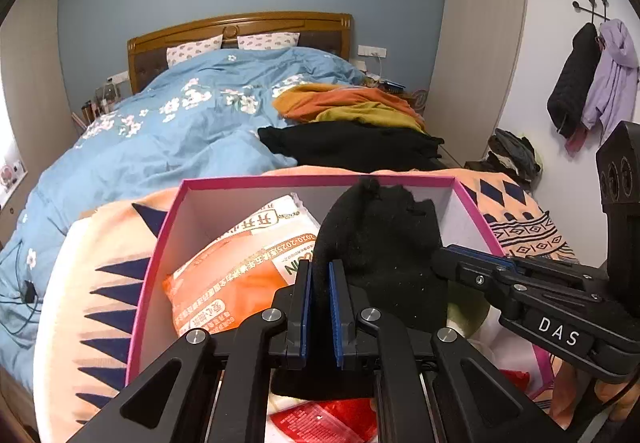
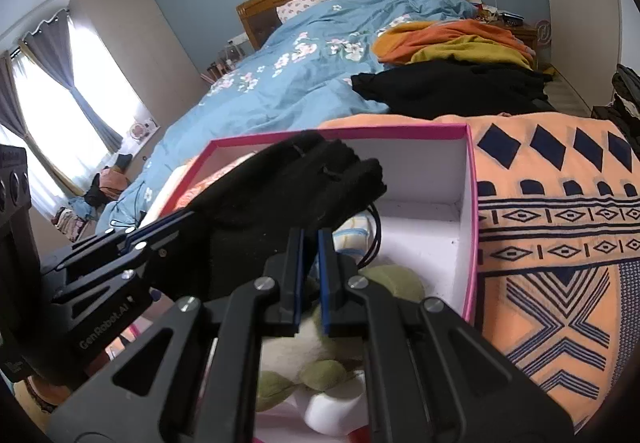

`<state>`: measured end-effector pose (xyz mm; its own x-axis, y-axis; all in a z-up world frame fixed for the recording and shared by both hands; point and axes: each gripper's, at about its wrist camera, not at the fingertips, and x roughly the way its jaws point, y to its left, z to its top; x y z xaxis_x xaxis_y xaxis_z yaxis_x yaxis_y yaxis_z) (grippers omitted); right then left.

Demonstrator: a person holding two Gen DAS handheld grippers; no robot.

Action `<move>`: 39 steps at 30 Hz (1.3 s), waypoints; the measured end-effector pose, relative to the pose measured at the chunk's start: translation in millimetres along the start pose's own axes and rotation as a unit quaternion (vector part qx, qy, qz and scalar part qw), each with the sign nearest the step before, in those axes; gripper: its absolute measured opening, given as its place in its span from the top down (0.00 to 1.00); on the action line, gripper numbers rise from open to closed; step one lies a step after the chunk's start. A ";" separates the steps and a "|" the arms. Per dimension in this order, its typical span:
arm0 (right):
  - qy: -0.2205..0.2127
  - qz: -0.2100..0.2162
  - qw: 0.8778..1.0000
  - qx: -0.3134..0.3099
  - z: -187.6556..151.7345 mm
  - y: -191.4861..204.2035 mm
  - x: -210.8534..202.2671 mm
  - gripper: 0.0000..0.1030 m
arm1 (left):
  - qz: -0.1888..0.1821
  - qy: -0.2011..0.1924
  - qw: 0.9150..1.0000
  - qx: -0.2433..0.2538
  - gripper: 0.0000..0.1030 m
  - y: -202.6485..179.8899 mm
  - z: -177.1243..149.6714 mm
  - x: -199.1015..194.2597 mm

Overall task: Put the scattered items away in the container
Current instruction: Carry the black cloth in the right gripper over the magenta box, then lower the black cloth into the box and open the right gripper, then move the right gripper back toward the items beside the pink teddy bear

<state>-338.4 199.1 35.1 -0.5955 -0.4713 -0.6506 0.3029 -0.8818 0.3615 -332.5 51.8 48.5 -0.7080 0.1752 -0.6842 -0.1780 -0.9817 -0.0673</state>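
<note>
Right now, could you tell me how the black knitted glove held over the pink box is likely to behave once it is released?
The black knitted glove sags between the left claw and right claw, so it is probably floppy and light. Likely it will crumple into the pink cardboard box rather than roll.

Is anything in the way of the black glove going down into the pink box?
Nothing blocks it. Both the left gripper and right gripper pinch the black glove right over the open pink box. Below lie an orange packet and plush toy, with bare floor beside them.
</note>
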 end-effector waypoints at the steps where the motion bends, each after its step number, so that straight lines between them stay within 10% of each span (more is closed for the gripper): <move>1: 0.001 -0.005 1.000 0.000 -0.3 -1.0 1.3 0.93 | 0.001 0.002 1.000 0.000 0.93 -0.1 0.0 1.2; 32: -0.014 -0.002 0.995 -0.096 -37.0 43.8 -24.4 0.79 | -0.030 -0.046 0.998 -0.006 0.58 11.8 -21.6 -45.9; 39: -0.023 0.015 0.995 -0.095 -51.8 47.3 -36.5 0.64 | -0.046 -0.065 0.997 -0.017 0.32 11.9 -43.4 -68.4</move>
<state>-263.8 173.7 41.4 -0.6169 -0.4992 -0.6085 0.4532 -0.8574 0.2440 -256.5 25.0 63.0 -0.7724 0.2715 -0.5742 -0.2258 -0.9623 -0.1514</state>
